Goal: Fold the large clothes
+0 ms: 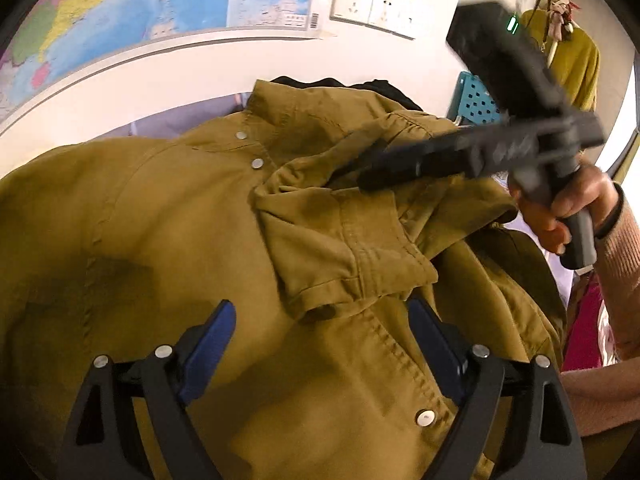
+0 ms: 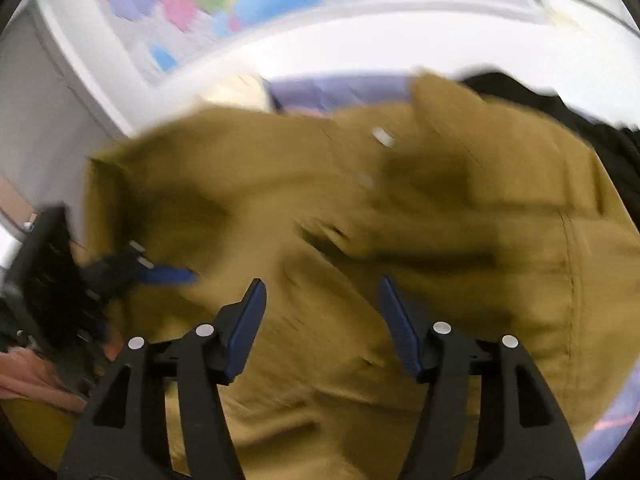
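Your left gripper [image 1: 320, 320] and right gripper [image 2: 322, 304] hovered, jaws spread and empty, over the mustard jacket [image 1: 168, 240] heaped below; its loosely folded sleeve [image 1: 344, 240] risked sliding open if snagged.

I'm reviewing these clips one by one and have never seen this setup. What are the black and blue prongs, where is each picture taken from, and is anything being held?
There is no robot here: a person holds a hand-held gripper in each hand, each with a camera looking along its two blue-padded fingers. One picture comes from the left gripper, the other, motion-blurred, from the right gripper. Below both lies a mustard jacket with metal snaps, one sleeve folded across it. Both grippers are open and hold nothing. The left view also shows the person's right hand gripping the other tool, and a wall map.
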`<state>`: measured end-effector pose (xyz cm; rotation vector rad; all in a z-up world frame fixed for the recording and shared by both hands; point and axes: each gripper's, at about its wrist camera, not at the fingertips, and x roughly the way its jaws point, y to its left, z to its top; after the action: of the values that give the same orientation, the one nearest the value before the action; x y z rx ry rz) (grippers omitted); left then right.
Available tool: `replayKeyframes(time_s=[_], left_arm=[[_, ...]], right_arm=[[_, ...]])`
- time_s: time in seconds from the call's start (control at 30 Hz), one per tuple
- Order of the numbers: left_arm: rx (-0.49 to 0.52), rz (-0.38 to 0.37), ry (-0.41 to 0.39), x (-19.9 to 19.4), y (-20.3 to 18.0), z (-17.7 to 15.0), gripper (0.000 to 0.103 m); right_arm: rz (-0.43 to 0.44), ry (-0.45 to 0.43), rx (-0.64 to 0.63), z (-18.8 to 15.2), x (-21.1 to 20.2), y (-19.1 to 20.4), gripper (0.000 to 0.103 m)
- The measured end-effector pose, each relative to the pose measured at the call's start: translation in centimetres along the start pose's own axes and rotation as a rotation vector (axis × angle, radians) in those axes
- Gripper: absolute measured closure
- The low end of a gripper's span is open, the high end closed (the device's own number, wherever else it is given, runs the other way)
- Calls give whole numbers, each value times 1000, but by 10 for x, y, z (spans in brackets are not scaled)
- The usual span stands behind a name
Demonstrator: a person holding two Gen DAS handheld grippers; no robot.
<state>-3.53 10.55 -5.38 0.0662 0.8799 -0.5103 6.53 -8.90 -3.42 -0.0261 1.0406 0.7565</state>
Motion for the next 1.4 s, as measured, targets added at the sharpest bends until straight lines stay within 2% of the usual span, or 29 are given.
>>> replayKeyframes(time_s=[0.03,0.07,0.1,0.17,0.33,0.43,0.47,0.53,0.57,0.6,0.63,0.67,0.7,0.8,0.83,0.87,0.97,1.03,1.13,1.2,1.3,1.33,1.4], left_arm=[[-4,-1,1,1,0,1,18],[-9,1,2,2,0,2,18],[-22,3,6,4,1,3,18],[-41,13,11,4,5,1,18],[-45,19,-22,-11,9,-3,18],[-27,54,-47,-18,7,-1,16],[-49,63,-49,-18,10,3,16],[-100,68,-52,-17,18,8,16],[-124,75,-54,-16,23,10,18],[-172,91,-50,-14,33,11,26],[-221,113,-33,-11,43,12,32],[-264,136,-1,-6,54,11,44],[-299,145,21,-3,63,10,57],[-392,111,35,1,88,5,78],[-407,104,30,1,92,4,82],[-405,115,21,0,93,5,93],[-413,150,-21,-7,97,11,99],[-434,237,-52,-14,104,15,100],[-486,253,-51,-15,113,14,100],[-452,269,-15,-8,111,12,100],[-412,303,-23,-8,104,10,98],[-409,318,-18,-8,104,10,96],[-420,353,17,-10,110,10,80]], right_arm=[[-20,36,10,-4,7,-7,45],[-22,65,11,-9,14,-12,53],[-5,80,2,-12,19,-13,76],[54,77,5,-10,21,-12,101],[234,-46,-13,24,-5,14,101],[331,-51,-18,49,3,37,100],[357,-36,-24,57,12,46,96],[391,-11,-19,65,26,56,83],[396,-1,-13,68,32,60,71],[391,-13,-3,70,34,60,63],[393,-34,-6,69,31,62,62],[391,-51,-15,68,25,62,61],[377,-65,-16,64,21,62,57],[253,-120,-13,51,-4,45,52],[218,-132,-4,45,-11,36,52],[190,-139,4,39,-16,28,52],[105,-174,54,18,-39,-7,52],[12,-188,64,4,-48,-23,52],[-10,-158,108,-10,-36,-42,52],[-65,-124,96,-17,-23,-48,52],[-82,-81,91,-21,1,-50,52],[-90,-81,82,-20,4,-46,52],[-82,-83,75,-14,8,-37,52]])
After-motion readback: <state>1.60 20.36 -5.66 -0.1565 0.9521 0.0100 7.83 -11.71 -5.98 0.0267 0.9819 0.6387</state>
